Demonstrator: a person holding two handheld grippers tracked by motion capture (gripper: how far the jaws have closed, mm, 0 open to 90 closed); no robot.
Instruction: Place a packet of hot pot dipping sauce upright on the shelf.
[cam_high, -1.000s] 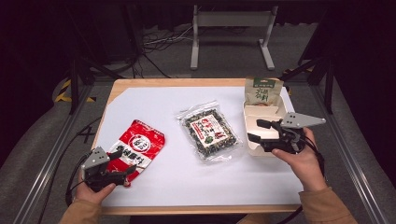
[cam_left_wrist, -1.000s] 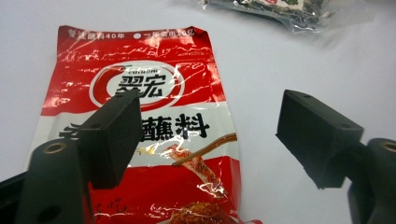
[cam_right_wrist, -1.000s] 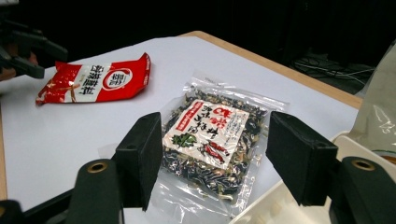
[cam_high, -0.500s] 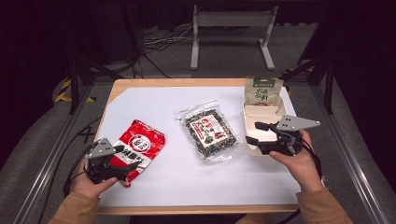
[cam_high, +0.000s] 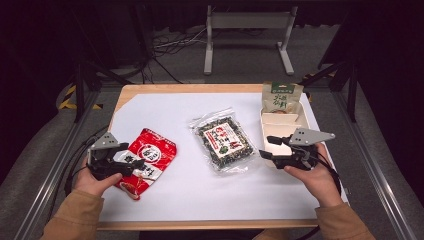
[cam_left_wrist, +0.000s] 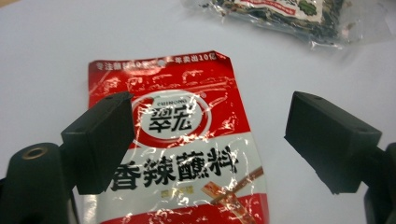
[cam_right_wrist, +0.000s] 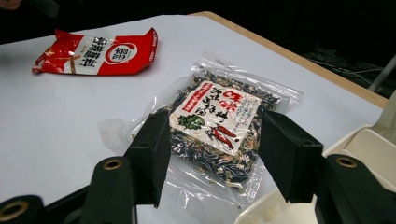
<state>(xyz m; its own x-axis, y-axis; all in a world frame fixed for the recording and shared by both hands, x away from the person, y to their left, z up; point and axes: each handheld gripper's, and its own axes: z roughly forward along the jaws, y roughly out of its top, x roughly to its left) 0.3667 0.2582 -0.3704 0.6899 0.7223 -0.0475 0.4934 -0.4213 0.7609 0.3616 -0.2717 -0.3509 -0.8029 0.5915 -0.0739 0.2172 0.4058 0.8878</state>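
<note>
A red and white seasoning packet (cam_high: 150, 155) lies flat at the table's left. My left gripper (cam_high: 134, 164) hovers over its near end, jaws wide open, the packet (cam_left_wrist: 177, 84) visible below and between them (cam_left_wrist: 210, 107). A clear packet of dried vegetables (cam_high: 224, 142) lies in the middle. My right gripper (cam_high: 266, 147) points at its right edge, open. Its jaws have just been closing a little, and nothing is gripped; the packet (cam_right_wrist: 219, 102) lies just beyond them (cam_right_wrist: 217, 126).
A cream compartment tray (cam_high: 280, 121) sits at the right, beside my right hand, with a green packet (cam_high: 281, 97) leaning at its far end. White paper (cam_high: 200, 195) covers the wooden table. The tray's corner (cam_right_wrist: 369, 149) is close to the right jaw.
My left gripper has lifted and moved farther over the red packet. The right hand has barely moved; its jaws stand slightly narrower.
</note>
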